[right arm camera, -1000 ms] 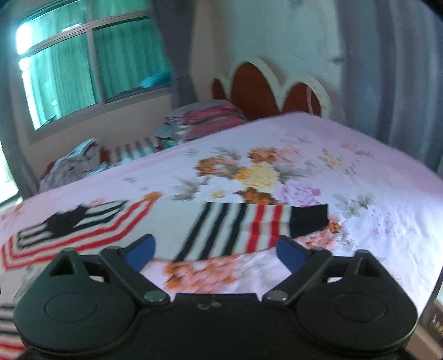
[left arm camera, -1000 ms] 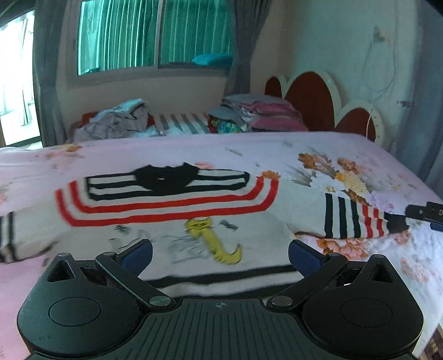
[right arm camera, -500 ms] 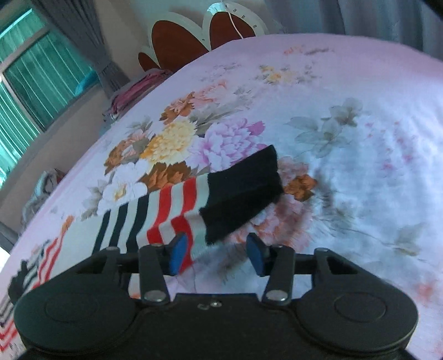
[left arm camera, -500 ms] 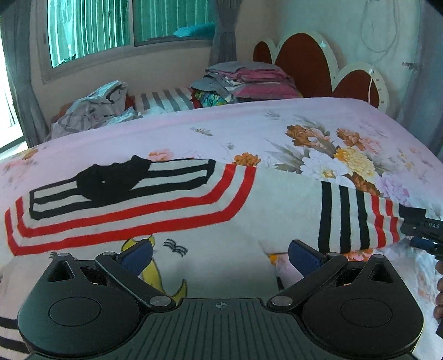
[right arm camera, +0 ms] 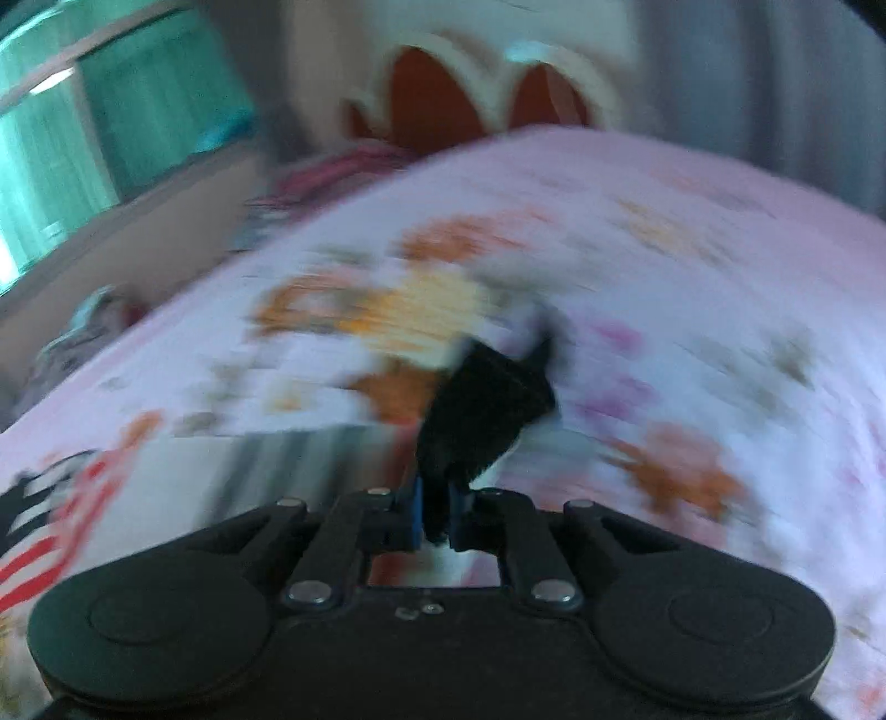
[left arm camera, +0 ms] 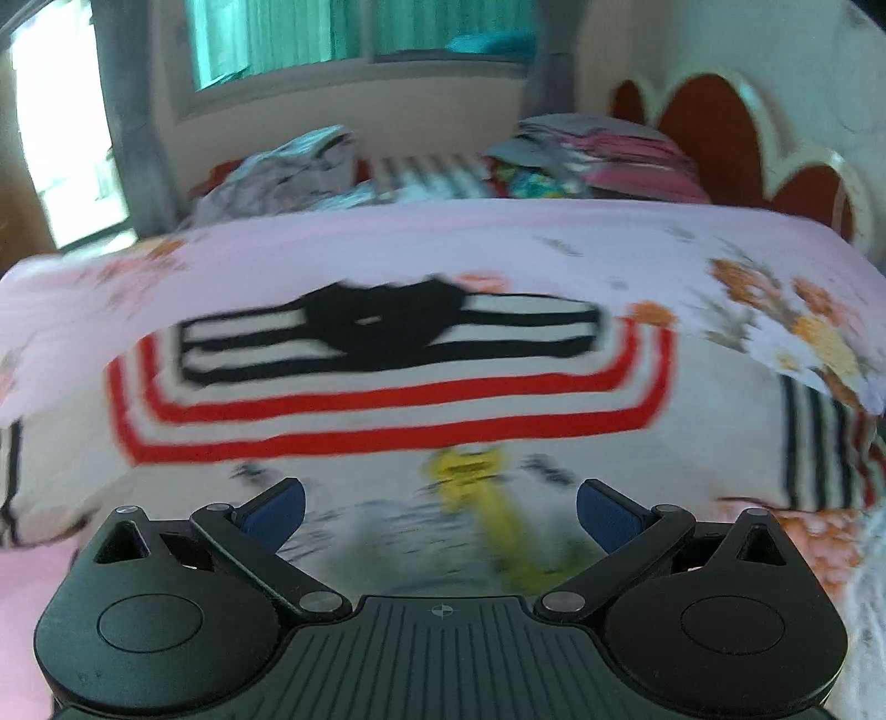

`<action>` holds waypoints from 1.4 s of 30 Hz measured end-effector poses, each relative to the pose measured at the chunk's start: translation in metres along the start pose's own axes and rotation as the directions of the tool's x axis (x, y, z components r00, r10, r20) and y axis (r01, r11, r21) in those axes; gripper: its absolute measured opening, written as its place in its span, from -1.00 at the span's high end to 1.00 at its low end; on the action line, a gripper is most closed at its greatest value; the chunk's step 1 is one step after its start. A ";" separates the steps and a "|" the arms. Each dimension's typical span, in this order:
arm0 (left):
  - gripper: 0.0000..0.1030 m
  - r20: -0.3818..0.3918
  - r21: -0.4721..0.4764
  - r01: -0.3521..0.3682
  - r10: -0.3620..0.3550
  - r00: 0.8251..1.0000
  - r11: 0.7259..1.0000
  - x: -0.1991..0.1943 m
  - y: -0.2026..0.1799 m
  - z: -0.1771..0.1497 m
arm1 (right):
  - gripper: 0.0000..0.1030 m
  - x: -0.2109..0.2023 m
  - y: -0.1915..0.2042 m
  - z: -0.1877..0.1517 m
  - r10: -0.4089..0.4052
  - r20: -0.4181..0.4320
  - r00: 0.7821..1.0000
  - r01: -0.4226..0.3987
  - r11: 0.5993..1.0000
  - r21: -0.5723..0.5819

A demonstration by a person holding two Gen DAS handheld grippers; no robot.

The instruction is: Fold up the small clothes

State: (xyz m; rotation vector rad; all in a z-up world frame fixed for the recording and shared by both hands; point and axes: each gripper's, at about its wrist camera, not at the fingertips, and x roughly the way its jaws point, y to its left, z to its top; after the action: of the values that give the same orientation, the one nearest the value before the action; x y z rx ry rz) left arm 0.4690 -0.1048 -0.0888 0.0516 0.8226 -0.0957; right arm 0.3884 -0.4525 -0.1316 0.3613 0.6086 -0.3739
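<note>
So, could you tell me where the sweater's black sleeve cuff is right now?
In the right wrist view, the black cuff sits centre frame, pinched in the right gripper above the floral bedsheet.

Soft daylight enters through the window far beyond the jaws. Both fisheye views curve at the edges. Motion blur smears the bed, heaviest in the right wrist view.

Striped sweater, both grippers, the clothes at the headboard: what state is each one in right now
Striped sweater: spread flat on the bed, unfolded.
Black cuff: pinched, lifted off the sheet.
Right gripper: just closed, shut on the cuff.
Left gripper: open, empty, over the sweater's front.
Folded clothes: stacked.
Grey clothes: crumpled heap.
</note>
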 end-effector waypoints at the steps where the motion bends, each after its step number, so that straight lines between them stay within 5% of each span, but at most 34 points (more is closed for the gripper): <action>1: -1.00 0.000 -0.026 0.003 -0.003 1.000 1.000 0.001 0.015 -0.001 | 0.83 -0.001 0.022 0.001 0.047 -0.006 0.999 -0.047 0.998 -0.034; 9: -1.00 -0.004 -0.108 -0.022 0.022 1.000 0.994 0.007 0.118 -0.019 | 0.83 0.001 0.201 -0.033 0.251 -0.122 0.960 -0.276 0.921 -0.275; 20: -1.00 -0.016 -0.193 -0.016 0.014 1.000 0.981 0.004 0.211 -0.048 | 0.83 0.018 0.350 -0.133 0.257 -0.321 0.912 -0.393 0.773 -0.497; 23: -1.00 -0.016 -0.214 -0.005 0.001 1.000 0.977 0.007 0.218 -0.048 | 0.61 0.009 0.358 -0.151 0.248 -0.295 0.923 -0.377 0.740 -0.557; 25: -1.00 -0.008 -0.220 0.029 -0.031 0.999 0.975 0.009 0.215 -0.045 | 0.12 -0.001 0.355 -0.151 0.302 -0.329 0.895 -0.440 0.721 -0.535; 27: -1.00 -0.003 -0.223 0.066 -0.069 0.998 0.973 0.012 0.207 -0.042 | 0.09 -0.019 0.348 -0.149 0.351 -0.301 0.887 -0.462 0.704 -0.539; 31: -1.00 0.012 -0.231 0.171 -0.173 0.985 0.958 0.028 0.174 -0.028 | 0.31 -0.046 0.311 -0.123 0.380 -0.211 0.901 -0.434 0.760 -0.484; 35: -0.99 0.008 -0.283 0.280 -0.290 0.957 0.917 0.056 0.139 -0.018 | 0.41 -0.053 0.260 -0.087 0.289 -0.088 0.953 -0.298 0.848 -0.438; 38: -0.28 -0.037 -0.299 0.274 -0.298 0.954 0.914 0.082 0.116 -0.011 | 0.41 -0.053 0.217 -0.065 0.201 -0.027 0.979 -0.196 0.911 -0.363; 42: 0.11 -0.083 -0.294 0.217 -0.251 0.965 0.931 0.110 0.096 -0.007 | 0.40 -0.050 0.161 -0.049 0.095 -0.013 0.995 -0.095 0.968 -0.233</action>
State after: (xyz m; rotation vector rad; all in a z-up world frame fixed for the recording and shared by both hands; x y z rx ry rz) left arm 0.5489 -0.0158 -0.1733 -0.3149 0.9530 -0.2010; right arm 0.3979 -0.2801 -0.1037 0.1643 0.6276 -0.2067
